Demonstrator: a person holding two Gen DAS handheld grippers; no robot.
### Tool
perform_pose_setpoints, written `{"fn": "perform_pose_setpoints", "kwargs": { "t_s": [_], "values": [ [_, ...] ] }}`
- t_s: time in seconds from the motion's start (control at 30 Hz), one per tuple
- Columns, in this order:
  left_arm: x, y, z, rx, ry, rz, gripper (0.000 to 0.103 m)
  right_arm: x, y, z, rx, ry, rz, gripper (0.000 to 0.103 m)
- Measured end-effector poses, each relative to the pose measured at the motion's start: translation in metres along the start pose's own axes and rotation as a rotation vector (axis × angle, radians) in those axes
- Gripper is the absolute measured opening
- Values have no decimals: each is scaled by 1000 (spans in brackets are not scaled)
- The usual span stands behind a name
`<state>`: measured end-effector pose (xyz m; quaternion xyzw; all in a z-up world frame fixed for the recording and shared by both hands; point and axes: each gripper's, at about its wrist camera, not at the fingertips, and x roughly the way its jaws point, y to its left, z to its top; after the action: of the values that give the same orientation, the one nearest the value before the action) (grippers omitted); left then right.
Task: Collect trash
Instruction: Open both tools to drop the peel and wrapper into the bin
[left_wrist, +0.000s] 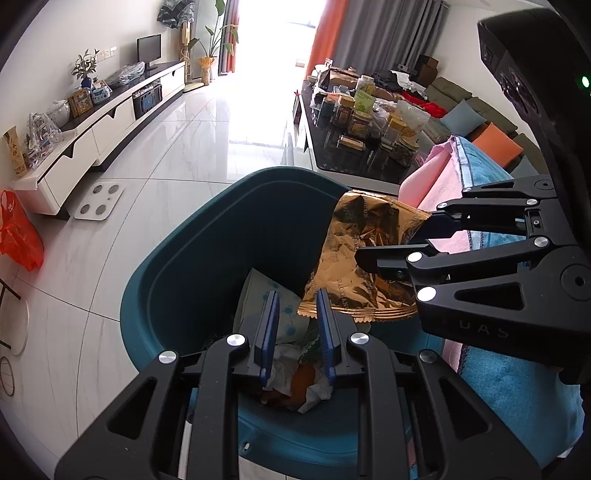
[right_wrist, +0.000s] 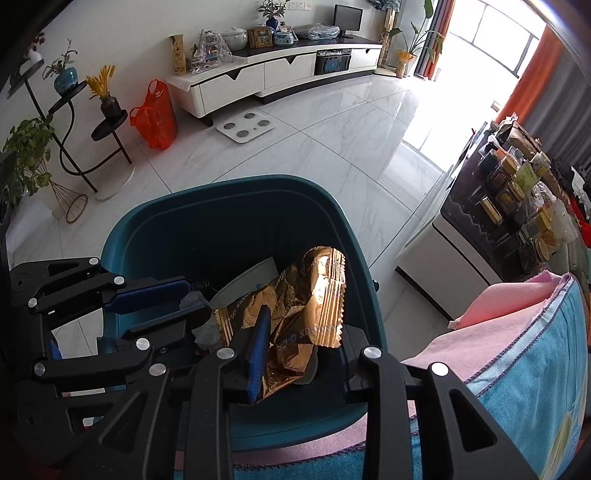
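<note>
Right gripper (right_wrist: 284, 343) — jaws narrowly parted around gold wrapper (right_wrist: 306, 295) over teal bin (right_wrist: 236, 195); left gripper (left_wrist: 295, 332) — slightly spread, empty.

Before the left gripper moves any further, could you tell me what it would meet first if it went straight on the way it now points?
Most likely the white crumpled paper lying on the rubbish inside the teal bin. The left gripper points down into the bin with nothing between its fingers; depth is hard to judge in this fisheye view.
</note>
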<state>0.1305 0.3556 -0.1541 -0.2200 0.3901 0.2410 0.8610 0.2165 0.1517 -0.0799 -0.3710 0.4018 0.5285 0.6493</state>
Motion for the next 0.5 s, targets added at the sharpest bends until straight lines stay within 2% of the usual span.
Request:
{"fn": "perform_pose_setpoints", "kwargs": {
  "t_s": [0.23,0.3,0.5],
  "values": [
    [-8,4,-3,-11,-23,6,22,-8,-7,-2,27,-26,4,38],
    [-11,5,-4,-15,-31,7,28,-11,-9,-3,36,-36,6,47],
    [-25,8,-2,-25,-57,10,38,-23,-17,-4,68,-75,10,53]
  ]
}}
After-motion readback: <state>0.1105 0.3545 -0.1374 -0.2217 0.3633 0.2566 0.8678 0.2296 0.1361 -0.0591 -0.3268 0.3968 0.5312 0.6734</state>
